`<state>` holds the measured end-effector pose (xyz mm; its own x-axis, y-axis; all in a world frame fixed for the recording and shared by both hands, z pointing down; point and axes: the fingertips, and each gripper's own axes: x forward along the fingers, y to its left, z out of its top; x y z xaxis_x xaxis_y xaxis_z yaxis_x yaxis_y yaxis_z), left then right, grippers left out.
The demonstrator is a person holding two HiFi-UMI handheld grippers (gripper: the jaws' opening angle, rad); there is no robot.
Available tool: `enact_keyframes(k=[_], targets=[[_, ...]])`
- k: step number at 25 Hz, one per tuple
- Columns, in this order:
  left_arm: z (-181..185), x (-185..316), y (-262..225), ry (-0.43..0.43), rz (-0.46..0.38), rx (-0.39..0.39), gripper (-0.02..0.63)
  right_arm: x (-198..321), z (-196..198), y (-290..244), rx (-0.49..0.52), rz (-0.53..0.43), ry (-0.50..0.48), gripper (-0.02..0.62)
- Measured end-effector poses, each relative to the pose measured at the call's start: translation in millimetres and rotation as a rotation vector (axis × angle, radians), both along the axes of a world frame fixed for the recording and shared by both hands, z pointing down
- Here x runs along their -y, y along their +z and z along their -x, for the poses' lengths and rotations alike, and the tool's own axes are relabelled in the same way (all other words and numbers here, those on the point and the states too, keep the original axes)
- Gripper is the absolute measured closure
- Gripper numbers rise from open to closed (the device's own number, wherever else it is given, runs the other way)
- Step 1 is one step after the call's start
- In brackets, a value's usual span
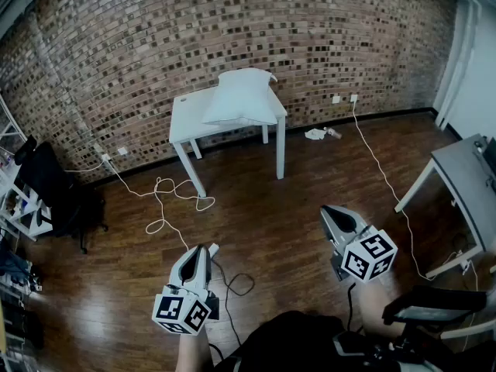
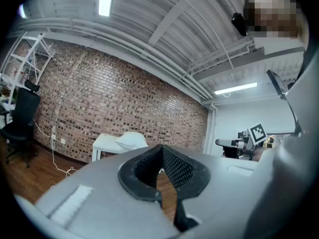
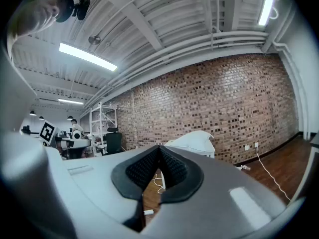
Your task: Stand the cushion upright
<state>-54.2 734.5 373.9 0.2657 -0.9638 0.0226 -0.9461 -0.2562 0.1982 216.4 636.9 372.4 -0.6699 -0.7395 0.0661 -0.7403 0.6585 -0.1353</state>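
A white cushion [image 1: 242,98] lies flat on a small white table [image 1: 184,115] against the brick wall, far ahead of me. It also shows as a pale cushion [image 2: 130,139] in the left gripper view and as a white cushion [image 3: 196,141] in the right gripper view. My left gripper [image 1: 203,251] is low at the left, shut and empty. My right gripper [image 1: 335,217] is at the right, also shut with nothing between its jaws. Both point level toward the table, well short of it.
White cables [image 1: 167,200] trail over the wooden floor between me and the table. A grey desk [image 1: 461,178] stands at the right edge, a black chair [image 1: 48,183] and shelving at the left. A small white scrap [image 1: 316,134] lies by the wall.
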Motion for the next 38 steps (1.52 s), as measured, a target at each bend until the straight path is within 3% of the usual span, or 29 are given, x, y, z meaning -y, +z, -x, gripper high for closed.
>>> enact_keyframes(k=[8,16,29,38], targets=[[15.1,7.1,13.1,0.056,-0.017,-0.001,0.604,-2.2,13.0,2.1,0.000,-0.022,0.042,0.589],[-0.6,49.0,12.4,0.067,0.013,0.001,0.604,34.1,8.1,7.3,-0.008,-0.006,0.027,0.589],[-24.8,202.2,1.2,-0.017,0.019,0.012,0.604,207.3,-25.5,-3.9,0.018,-0.017,-0.020,0.589],[-39.4,281.8,-1.3,-0.045,0.063,0.022,0.604,289.9,-30.5,-0.1,0.041,0.025,-0.063,0.589]])
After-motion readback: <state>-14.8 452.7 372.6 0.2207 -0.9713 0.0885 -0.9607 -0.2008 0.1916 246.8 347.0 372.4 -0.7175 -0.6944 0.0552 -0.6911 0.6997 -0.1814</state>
